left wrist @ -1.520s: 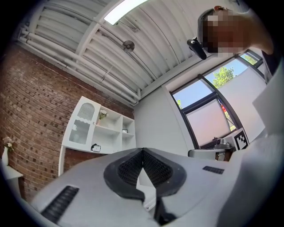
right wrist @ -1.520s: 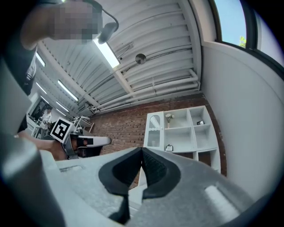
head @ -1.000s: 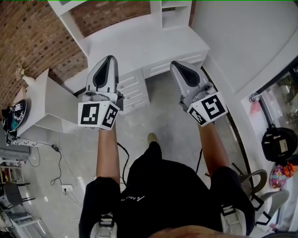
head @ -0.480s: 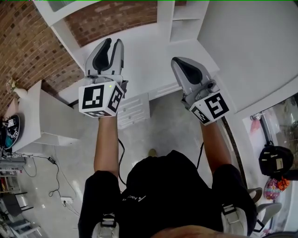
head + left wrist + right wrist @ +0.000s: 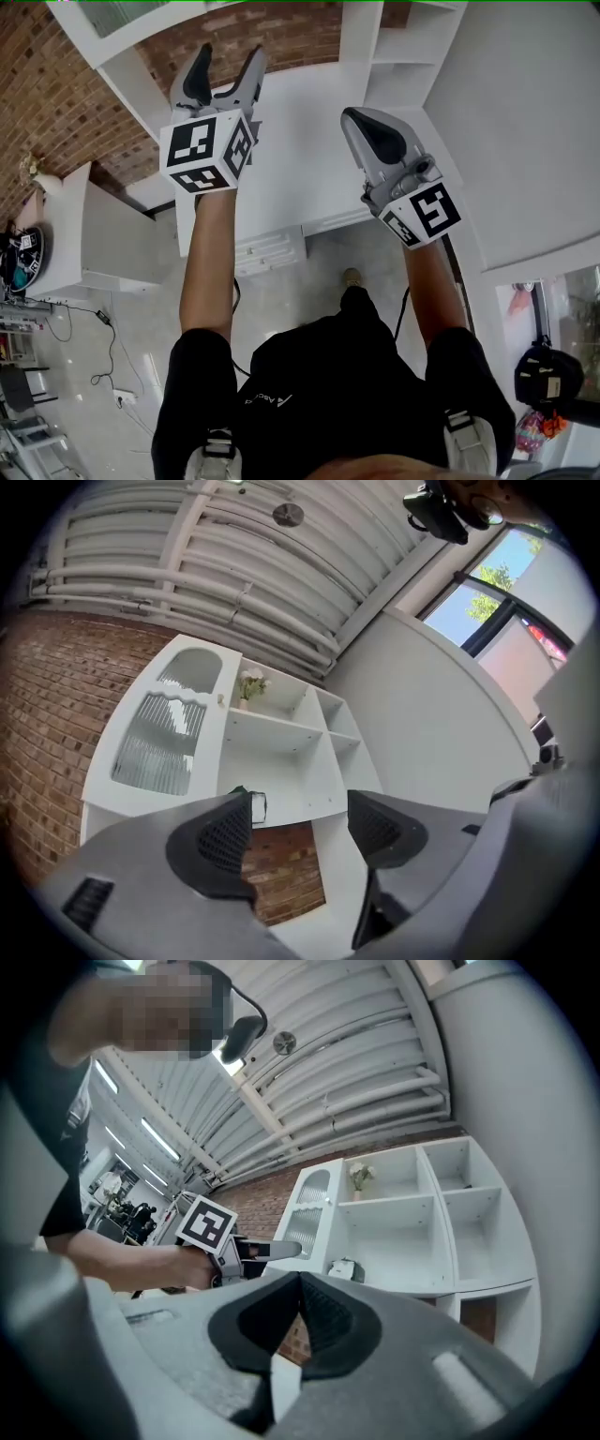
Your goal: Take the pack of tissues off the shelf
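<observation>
The pack of tissues (image 5: 346, 1269) is white with a dark green part and lies on a lower board of the white shelf unit (image 5: 412, 1232). In the left gripper view the pack of tissues (image 5: 255, 805) peeks out beside one jaw, still far off. My left gripper (image 5: 230, 58) is raised toward the shelf; its jaws have just been opening and nothing is between them. The left gripper (image 5: 300, 825) stands open. My right gripper (image 5: 351, 116) is shut and empty over the white desk (image 5: 300, 141). The right gripper (image 5: 300, 1312) faces the shelf too.
A small plant in a vase (image 5: 359, 1177) stands on the upper shelf board. A frosted cabinet door (image 5: 164, 742) is at the shelf's left, against a brick wall (image 5: 56, 84). Desk drawers (image 5: 267, 253) sit below the desk edge. A white side table (image 5: 84, 234) stands at the left.
Both grippers moved forward, up the picture, from over the floor to over the desk. The left jaws went from shut to open.
</observation>
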Motion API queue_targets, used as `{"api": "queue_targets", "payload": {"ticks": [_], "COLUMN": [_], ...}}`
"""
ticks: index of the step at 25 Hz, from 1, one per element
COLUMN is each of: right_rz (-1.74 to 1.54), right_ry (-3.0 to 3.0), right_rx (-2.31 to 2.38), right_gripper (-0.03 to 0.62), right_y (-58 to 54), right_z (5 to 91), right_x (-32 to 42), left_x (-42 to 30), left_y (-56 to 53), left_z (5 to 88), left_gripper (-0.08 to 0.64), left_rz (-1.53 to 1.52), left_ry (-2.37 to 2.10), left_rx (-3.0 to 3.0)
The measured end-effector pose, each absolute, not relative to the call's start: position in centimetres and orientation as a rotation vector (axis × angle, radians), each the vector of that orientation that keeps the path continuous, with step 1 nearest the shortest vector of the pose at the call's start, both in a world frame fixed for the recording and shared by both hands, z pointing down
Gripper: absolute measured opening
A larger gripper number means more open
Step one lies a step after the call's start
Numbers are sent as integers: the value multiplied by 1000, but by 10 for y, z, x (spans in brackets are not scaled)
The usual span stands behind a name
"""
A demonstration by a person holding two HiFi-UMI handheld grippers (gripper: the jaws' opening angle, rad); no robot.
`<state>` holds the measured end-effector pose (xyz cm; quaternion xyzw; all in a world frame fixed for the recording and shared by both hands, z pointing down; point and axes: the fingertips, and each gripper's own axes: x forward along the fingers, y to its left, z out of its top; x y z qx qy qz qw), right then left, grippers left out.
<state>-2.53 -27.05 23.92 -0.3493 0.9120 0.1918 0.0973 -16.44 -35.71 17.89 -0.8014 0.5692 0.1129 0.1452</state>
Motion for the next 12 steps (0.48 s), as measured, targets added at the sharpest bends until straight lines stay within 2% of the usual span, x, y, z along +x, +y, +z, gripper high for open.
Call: {"api": "queue_targets", "payload": {"ticks": [7, 12], "right_rz": [589, 615], "right_ry": [2735, 2801], "right_rx": [-840, -673], "right_gripper": [2, 2], "right_y": [-382, -431], "right_z": [226, 233], "right_x": [14, 22], "left_x": [-145, -157], "left_y": [-484, -554], "left_z": [169, 159], "left_gripper": [368, 398], "left_rz": [242, 199], "left_ry": [1837, 1991], "left_rx": [-2189, -2093]}}
